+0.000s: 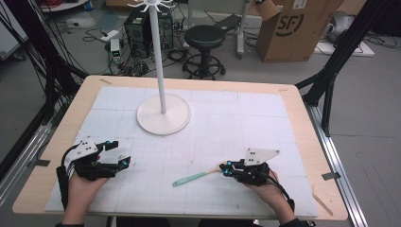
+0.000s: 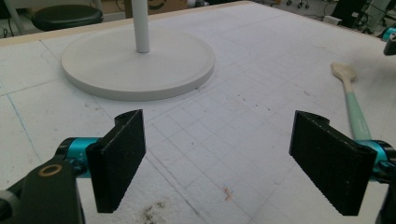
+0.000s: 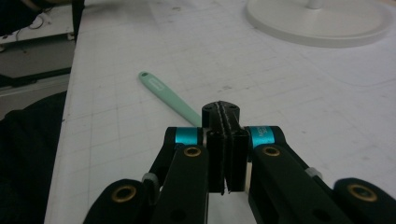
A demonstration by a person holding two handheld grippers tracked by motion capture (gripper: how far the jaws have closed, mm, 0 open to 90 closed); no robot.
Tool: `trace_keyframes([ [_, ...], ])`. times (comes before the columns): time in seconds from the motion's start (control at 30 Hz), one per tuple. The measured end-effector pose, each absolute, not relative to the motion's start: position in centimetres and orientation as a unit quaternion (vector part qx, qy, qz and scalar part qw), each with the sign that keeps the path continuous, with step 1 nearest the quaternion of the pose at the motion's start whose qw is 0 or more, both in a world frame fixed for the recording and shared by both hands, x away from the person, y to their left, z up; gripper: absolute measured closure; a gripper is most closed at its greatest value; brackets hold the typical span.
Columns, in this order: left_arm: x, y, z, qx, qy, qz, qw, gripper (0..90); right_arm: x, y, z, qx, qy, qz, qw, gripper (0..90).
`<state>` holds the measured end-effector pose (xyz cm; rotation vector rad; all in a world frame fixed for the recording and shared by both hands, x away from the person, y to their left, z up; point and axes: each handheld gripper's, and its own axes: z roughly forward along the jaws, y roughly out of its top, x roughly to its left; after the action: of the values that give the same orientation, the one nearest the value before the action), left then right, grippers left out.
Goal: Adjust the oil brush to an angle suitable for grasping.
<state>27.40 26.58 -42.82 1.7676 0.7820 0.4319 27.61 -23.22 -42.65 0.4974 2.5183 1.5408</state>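
A spoon (image 1: pixel 194 178) with a mint-green handle and a pale wooden head lies flat on the white gridded mat, near the front. My right gripper (image 1: pixel 226 168) sits just right of the spoon's head, its tips pointing left at it. In the right gripper view the jaws (image 3: pixel 225 112) are pressed together with nothing seen between them, and the spoon handle (image 3: pixel 170 98) runs out from behind them. My left gripper (image 1: pixel 120 152) rests at the front left, open wide and empty (image 2: pixel 224 158). From there the spoon (image 2: pixel 355 107) lies to the right with its head bare.
A white stand with a round base (image 1: pixel 164 115) and a tall pole stands at the middle back of the mat. The wooden table (image 1: pixel 302 123) rims the mat. Beyond the far edge are a black stool (image 1: pixel 204 38) and a cardboard box (image 1: pixel 295 28).
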Motion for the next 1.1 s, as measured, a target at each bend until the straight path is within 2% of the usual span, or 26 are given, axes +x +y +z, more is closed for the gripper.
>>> trace_keyframes([
  [0.23,27.4,26.5,-43.0,0.747,0.333,0.179,0.547,19.3,27.7,-19.6,-43.6,0.124,0.865,0.485,0.03,89.7],
  [0.63,27.4,26.4,-43.0,0.749,0.332,0.176,0.546,19.5,27.6,-14.4,-44.6,0.063,0.901,0.429,-0.012,89.9],
  [0.93,27.4,26.4,-43.0,0.749,0.331,0.176,0.547,19.5,28.3,-13.2,-44.8,0.057,0.908,0.415,-0.008,90.0],
  [1.1,27.5,26.4,-43.1,0.748,0.332,0.175,0.548,19.7,29.2,-12.7,-44.7,0.067,0.909,0.411,0.013,90.0],
])
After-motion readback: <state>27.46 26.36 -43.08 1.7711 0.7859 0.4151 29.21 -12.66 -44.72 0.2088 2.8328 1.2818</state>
